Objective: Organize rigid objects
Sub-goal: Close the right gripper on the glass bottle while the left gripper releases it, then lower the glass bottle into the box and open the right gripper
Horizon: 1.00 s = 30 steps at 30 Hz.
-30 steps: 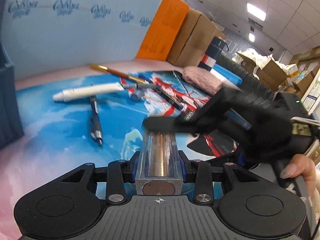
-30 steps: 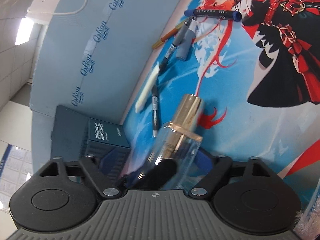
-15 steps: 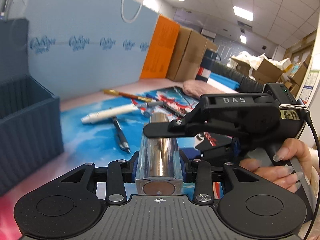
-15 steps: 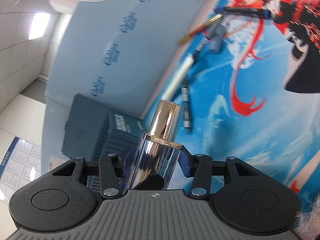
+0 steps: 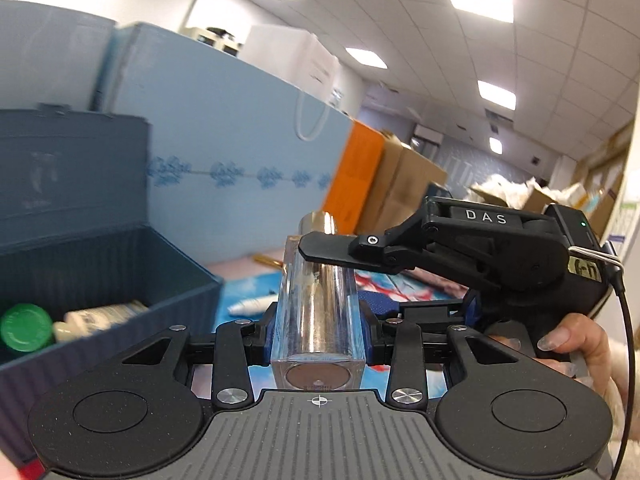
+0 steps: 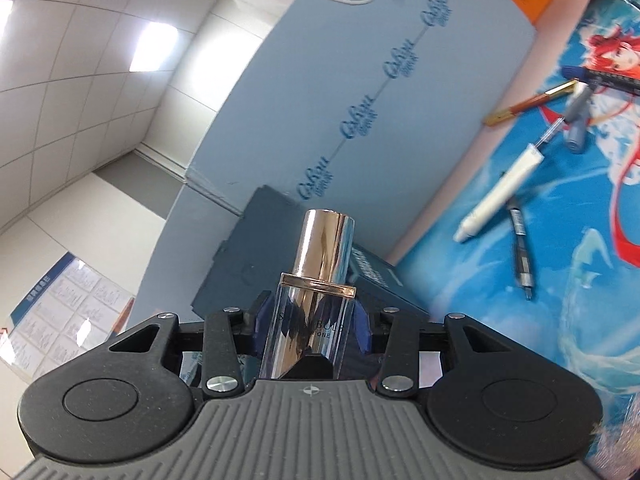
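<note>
Blue pads of the left gripper [image 5: 319, 330] are pressing both flat sides of a clear, square-walled perfume bottle [image 5: 318, 312], jaws nearly closed and clamped around its base, the round metallic core showing through the thick glassy end. The right gripper [image 6: 314, 326] is closing on the same bottle [image 6: 316, 300] from across; in the right wrist view its blue pads are sitting against the transparent body just below the thin rose-gold collar, with the polished cylindrical cap [image 6: 326, 240] sticking out beyond them. From the left wrist view, one flat black finger [image 5: 332, 249] of that right gripper is lying over the bottle's upper part, and a hand [image 5: 576, 344] is wrapping the matte black handle. The bottle is hanging in the air between the two tools, beside a ribbed dark blue box [image 5: 120, 248] with its lid standing up; a green-capped container [image 5: 26, 326] and a pale tube [image 5: 100, 316] are lying inside. Further out, on the glossy printed mat [image 6: 580, 280], a white tube [image 6: 500, 196], a dark pen [image 6: 522, 252] and a gold-tipped brush [image 6: 532, 102] are lying close together, with a smooth light blue foam board [image 6: 380, 100] standing behind.
</note>
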Each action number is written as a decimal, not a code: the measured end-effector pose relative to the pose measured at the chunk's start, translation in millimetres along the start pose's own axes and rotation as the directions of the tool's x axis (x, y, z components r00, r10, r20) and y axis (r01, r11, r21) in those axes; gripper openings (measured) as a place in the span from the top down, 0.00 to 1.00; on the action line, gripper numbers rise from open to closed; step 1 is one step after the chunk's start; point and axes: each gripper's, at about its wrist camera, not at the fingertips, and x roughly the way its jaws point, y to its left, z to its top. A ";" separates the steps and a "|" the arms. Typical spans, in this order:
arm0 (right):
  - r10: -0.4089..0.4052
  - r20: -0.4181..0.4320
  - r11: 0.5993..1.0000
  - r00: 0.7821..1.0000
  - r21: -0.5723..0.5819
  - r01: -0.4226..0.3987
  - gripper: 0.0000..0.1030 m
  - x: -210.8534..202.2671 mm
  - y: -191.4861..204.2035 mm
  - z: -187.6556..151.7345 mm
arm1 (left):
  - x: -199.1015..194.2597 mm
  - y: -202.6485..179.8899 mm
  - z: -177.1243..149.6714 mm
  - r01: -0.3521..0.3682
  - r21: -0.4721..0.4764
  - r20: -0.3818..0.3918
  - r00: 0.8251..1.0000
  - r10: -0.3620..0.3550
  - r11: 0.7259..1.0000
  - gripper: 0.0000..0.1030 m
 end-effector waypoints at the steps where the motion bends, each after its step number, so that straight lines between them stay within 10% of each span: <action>1: 0.009 0.006 1.000 1.000 -0.005 -0.009 0.63 4.0 3.9 -0.9 | -3.0 2.7 1.7 -0.007 -0.005 0.010 1.000 0.007 1.000 0.65; 15: 0.077 0.007 0.976 0.997 -0.205 -0.074 0.66 80.7 80.3 -16.4 | -52.2 61.0 18.8 -0.080 -0.185 0.153 0.982 0.109 0.980 0.63; 20: 0.043 0.103 0.916 0.994 -0.402 0.002 0.66 101.2 105.5 -29.9 | -62.9 81.5 22.3 -0.142 -0.267 0.132 0.974 0.182 0.953 0.46; 24: 0.020 0.164 0.820 0.986 -0.567 0.078 0.66 116.2 115.4 -36.0 | -70.1 96.0 22.7 -0.198 -0.339 0.131 0.958 0.254 0.920 0.35; 30: 0.028 0.181 0.525 0.983 -0.840 0.140 0.66 130.4 120.9 -50.1 | -81.6 117.0 21.2 -0.211 -0.458 0.150 0.939 0.309 0.864 0.27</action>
